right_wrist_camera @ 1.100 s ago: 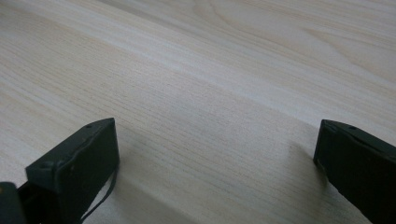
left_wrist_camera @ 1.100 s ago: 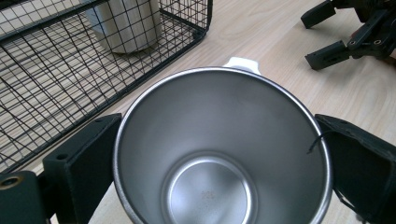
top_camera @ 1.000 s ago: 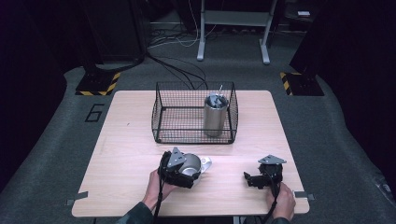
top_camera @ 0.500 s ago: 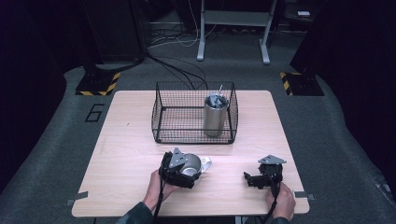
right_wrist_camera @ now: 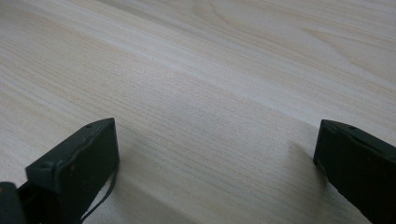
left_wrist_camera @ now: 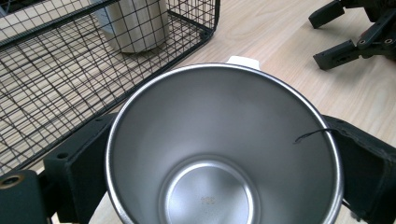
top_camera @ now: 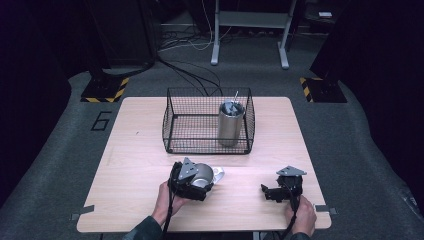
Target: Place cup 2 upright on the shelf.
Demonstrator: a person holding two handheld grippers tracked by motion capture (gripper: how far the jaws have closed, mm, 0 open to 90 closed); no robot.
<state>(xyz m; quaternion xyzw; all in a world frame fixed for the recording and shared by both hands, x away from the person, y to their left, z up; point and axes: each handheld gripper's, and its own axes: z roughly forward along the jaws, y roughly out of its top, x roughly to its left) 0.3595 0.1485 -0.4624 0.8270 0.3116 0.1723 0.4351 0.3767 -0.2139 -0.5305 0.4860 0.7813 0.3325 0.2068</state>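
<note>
A shiny steel cup (top_camera: 202, 174) lies low over the wooden table (top_camera: 135, 150), with my left gripper (top_camera: 199, 186) shut on it. The left gripper view looks straight into the cup's empty mouth (left_wrist_camera: 219, 140), a black jaw pressed on each side of the rim, and a small white tab (left_wrist_camera: 242, 60) sticks out beyond it. A tall steel tumbler (top_camera: 231, 125) with a straw stands inside the black wire basket (top_camera: 172, 120). My right gripper (top_camera: 267, 192) rests open near the front right; its fingers (right_wrist_camera: 79, 163) are wide apart over bare wood with nothing between them.
The wire basket (left_wrist_camera: 70, 84) sits just beyond the held cup, with the tumbler (left_wrist_camera: 137, 23) in its right end. The right gripper (left_wrist_camera: 345, 32) lies off to the cup's right. Bare tabletop (right_wrist_camera: 210, 70) stretches on both sides of the basket.
</note>
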